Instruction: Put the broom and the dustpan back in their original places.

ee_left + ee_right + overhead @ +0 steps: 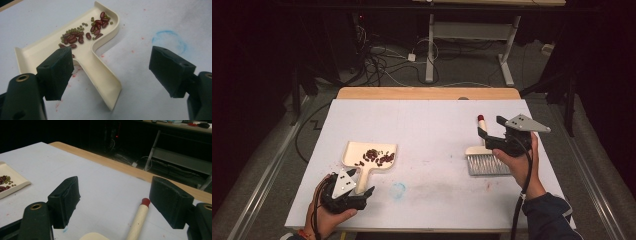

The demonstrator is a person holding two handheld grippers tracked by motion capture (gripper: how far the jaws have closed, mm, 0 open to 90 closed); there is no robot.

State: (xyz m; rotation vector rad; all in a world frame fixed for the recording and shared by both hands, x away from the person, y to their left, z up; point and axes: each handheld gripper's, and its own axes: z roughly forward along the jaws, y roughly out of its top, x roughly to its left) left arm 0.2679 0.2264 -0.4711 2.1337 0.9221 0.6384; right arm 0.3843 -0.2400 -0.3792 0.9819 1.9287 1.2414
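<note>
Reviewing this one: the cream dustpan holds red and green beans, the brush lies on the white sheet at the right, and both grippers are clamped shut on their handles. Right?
Not quite. Both grippers are open. The left gripper view shows the left gripper with jaws apart around the dustpan handle, not pressing it; the right gripper view shows the right gripper likewise over the brush handle. The beans and brush placement are correct.

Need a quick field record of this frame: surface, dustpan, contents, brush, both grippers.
surface: white table cover, faint red and blue marks
dustpan: cream dustpan lying flat at left, handle toward the person
contents: red beans and small green beans in the pan
brush: cream brush with red-tipped handle, lying on the table at right
left gripper: left gripper open, jaws either side of the dustpan handle, not pressing it
right gripper: right gripper open, above the brush handle, nothing held
</note>
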